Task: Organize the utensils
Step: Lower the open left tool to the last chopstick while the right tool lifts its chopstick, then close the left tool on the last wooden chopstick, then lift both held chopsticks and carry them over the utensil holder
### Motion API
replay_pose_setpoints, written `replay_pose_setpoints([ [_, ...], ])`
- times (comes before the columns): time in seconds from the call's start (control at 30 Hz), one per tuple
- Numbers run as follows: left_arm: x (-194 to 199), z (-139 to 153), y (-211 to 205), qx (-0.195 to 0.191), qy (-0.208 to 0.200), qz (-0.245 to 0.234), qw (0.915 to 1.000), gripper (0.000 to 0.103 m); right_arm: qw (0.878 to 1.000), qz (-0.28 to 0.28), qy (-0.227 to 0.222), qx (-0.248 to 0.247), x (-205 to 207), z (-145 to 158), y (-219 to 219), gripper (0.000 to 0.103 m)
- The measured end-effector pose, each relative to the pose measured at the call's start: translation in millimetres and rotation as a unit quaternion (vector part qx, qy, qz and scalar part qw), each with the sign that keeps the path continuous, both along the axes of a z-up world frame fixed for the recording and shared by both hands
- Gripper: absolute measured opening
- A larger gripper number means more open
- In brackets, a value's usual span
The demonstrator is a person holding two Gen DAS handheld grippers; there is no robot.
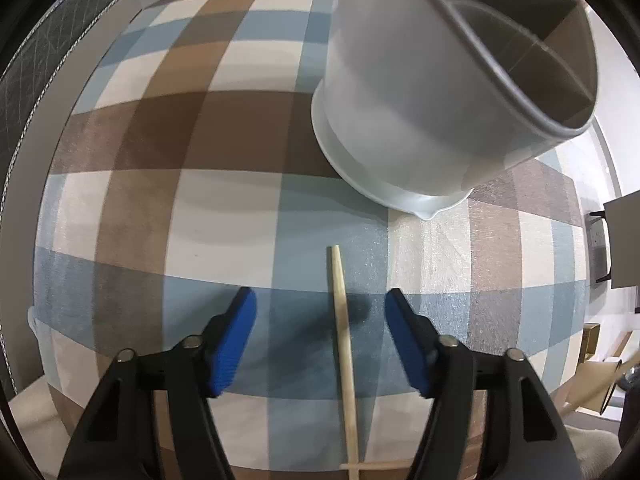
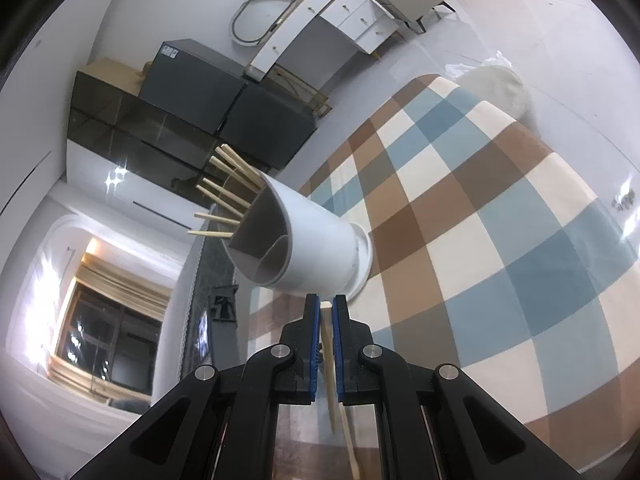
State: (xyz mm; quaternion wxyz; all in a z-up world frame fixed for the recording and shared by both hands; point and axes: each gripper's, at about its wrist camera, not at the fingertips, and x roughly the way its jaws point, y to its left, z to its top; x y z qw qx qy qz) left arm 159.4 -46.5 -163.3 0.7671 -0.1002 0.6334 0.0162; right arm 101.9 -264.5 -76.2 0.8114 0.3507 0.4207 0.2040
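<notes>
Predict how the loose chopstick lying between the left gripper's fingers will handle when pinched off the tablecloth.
The chopstick looks like thin, straight wood, so probably stiff and very light. It tapers and seems rounded, so it may roll or pivot if one pad of the left gripper touches first. Lying flat on the checked tablecloth, it leaves little to grip; it could slip.
</notes>
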Motion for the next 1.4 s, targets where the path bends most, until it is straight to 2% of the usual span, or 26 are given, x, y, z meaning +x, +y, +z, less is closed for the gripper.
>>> replay_pose_setpoints([
  [0.07, 3, -1, -6, 0.010, -0.003, 0.001, 0.9999, 0.056, 1.000, 0.002, -0.002, 0.000, 0, 1, 1, 0.006],
  [0.13, 4, 0, -14, 0.026, -0.010, -0.006, 0.9996, 0.044, 1.000, 0.002, -0.003, 0.000, 1, 1, 1, 0.006],
  [0.2, 5, 0, -21, 0.050, -0.012, -0.016, 0.9985, 0.024, 1.000, 0.000, -0.003, 0.000, 1, 1, 0, 0.006],
  [0.23, 6, 0, -24, 0.044, -0.013, -0.019, 0.9988, 0.010, 1.000, -0.001, -0.002, 0.001, 1, 1, -1, 0.006],
  [0.27, 6, 0, -26, 0.043, -0.011, -0.023, 0.9987, 0.003, 1.000, -0.002, -0.001, 0.001, 1, 1, -2, 0.006],
  [0.3, 7, 0, -28, 0.038, -0.007, -0.026, 0.9989, 0.001, 1.000, -0.003, -0.001, 0.000, 1, 1, -2, 0.006],
  [0.4, 8, 2, -30, 0.034, -0.011, -0.031, 0.9989, 0.001, 1.000, -0.002, 0.001, -0.006, 1, 1, -1, 0.006],
  [0.63, -2, 35, -31, 0.007, -0.081, -0.023, 0.9965, 0.001, 1.000, 0.001, -0.010, -0.015, -6, 6, 2, 0.006],
  [0.83, -31, 76, -24, 0.011, -0.159, -0.038, 0.9865, 0.001, 0.999, -0.002, -0.020, -0.039, -13, 9, 4, 0.006],
  [1.03, -60, 94, -13, 0.009, -0.212, -0.041, 0.9764, 0.001, 0.996, -0.001, -0.046, -0.073, -23, 18, 9, 0.006],
  [1.23, -68, 106, -6, 0.018, -0.244, -0.053, 0.9683, 0.001, 0.993, -0.005, -0.066, -0.102, -41, 24, 14, 0.006],
  [1.4, -82, 112, 0, 0.010, -0.261, -0.055, 0.9637, 0.001, 0.987, -0.008, -0.092, -0.129, -56, 33, 19, 0.006],
])
